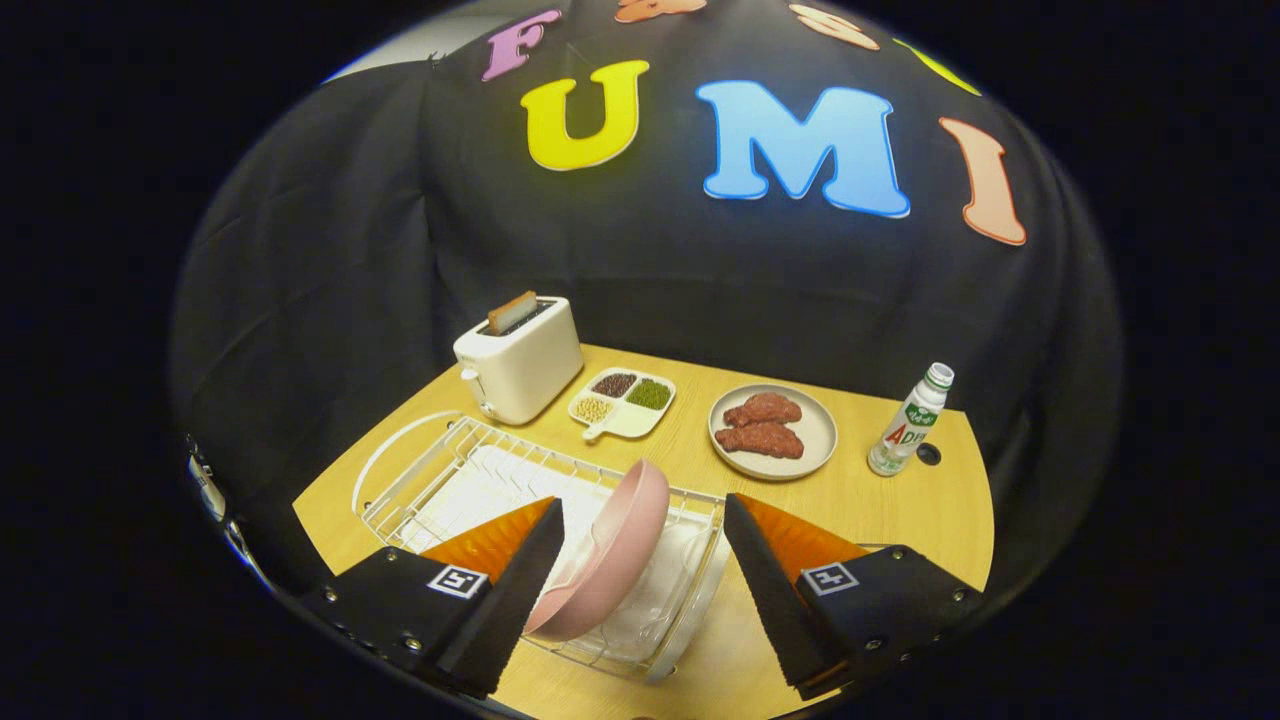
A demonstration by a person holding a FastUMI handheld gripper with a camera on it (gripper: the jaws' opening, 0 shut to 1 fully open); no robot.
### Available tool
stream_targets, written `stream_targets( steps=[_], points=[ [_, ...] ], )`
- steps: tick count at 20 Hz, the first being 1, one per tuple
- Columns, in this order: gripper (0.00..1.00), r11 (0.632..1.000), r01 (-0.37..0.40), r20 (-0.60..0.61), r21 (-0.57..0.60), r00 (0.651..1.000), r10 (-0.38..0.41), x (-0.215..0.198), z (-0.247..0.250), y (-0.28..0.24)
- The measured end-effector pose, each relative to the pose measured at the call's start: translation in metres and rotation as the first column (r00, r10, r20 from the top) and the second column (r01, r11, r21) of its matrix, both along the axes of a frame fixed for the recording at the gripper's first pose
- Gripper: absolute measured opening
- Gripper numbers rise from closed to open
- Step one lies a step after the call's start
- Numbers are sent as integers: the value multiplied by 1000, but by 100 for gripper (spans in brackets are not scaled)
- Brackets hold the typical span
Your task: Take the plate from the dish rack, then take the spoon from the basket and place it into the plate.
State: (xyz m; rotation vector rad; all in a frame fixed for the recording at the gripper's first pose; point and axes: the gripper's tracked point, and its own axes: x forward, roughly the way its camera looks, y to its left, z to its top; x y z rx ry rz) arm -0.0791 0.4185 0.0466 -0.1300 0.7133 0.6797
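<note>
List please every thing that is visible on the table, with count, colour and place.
plate: 1, pink, on edge in the dish rack, between the fingers
dish rack: 1, white wire, near table end
toaster: 1, white, beyond the rack
divided dish: 1, white, with grains, beside the toaster
meat plate: 1, grey, two brown pieces
bottle: 1, white, beside the meat plate
table: 1, wooden
hand-held gripper: 1, black and orange, open around the pink plate

Pink plate (610,545) in white wire dish rack (440,470); gripper (640,560) fingers (520,570) black, orange-backed, spread wide; white toaster (520,365) at eleven o'clock.
</note>
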Motion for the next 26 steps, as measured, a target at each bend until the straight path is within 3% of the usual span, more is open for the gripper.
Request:
stream_targets(
  steps=[9,13,15,16,19,20,26],
  points=[
    [98,993,-51,-263,-105,965,22,-8,-64,22],
    [80,990,-55,-363,-133,932,3,-14,-85,26],
    [54,985,-44,-397,-167,917,-27,-15,-87,24],
    [49,982,-27,-409,-189,911,-54,-14,-90,20],
    [40,973,47,-444,-225,884,-146,-8,-93,10],
    [36,973,45,-442,-228,885,-144,-7,-93,11],
    [36,952,3,-409,-305,903,-134,-6,-85,7]
  ],
)
